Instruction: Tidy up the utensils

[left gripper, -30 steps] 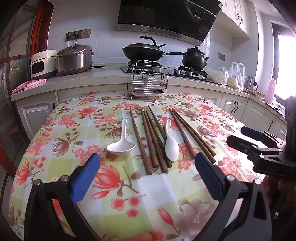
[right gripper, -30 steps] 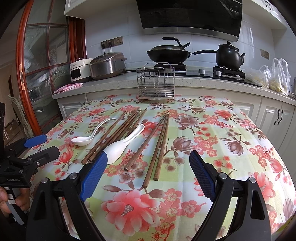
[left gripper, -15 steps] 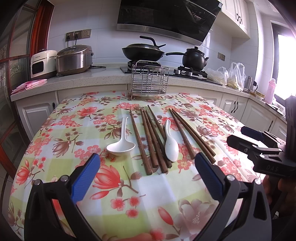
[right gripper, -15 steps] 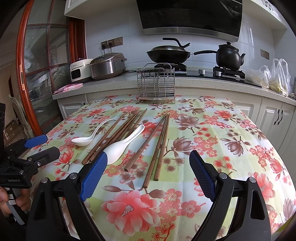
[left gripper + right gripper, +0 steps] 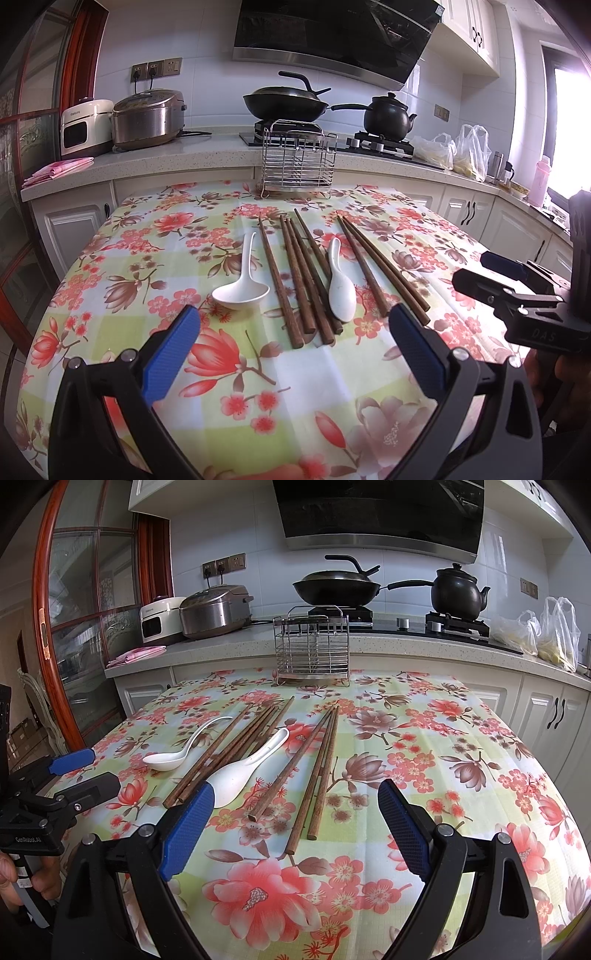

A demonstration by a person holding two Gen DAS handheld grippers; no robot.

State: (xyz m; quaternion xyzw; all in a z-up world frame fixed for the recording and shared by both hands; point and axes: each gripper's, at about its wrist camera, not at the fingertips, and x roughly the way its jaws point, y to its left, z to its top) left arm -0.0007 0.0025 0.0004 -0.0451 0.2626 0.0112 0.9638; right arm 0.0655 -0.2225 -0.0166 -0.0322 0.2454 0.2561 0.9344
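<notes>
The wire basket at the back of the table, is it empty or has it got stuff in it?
Empty. Through the wire basket bars nothing shows; the spoons and chopsticks lie on the tablecloth.

Right gripper (image 5: 295,823) low over the floral table (image 5: 461,746), jaws spread wide, nothing between them. Ahead: white rice spoon (image 5: 243,768) lying over a bundle of wooden chopsticks (image 5: 229,746), white soup spoon (image 5: 173,757) further left, another group of chopsticks (image 5: 314,760) just right. Wire utensil rack (image 5: 313,650) upright at the far edge. Left gripper (image 5: 74,775) at left, jaws parted, empty.
</notes>
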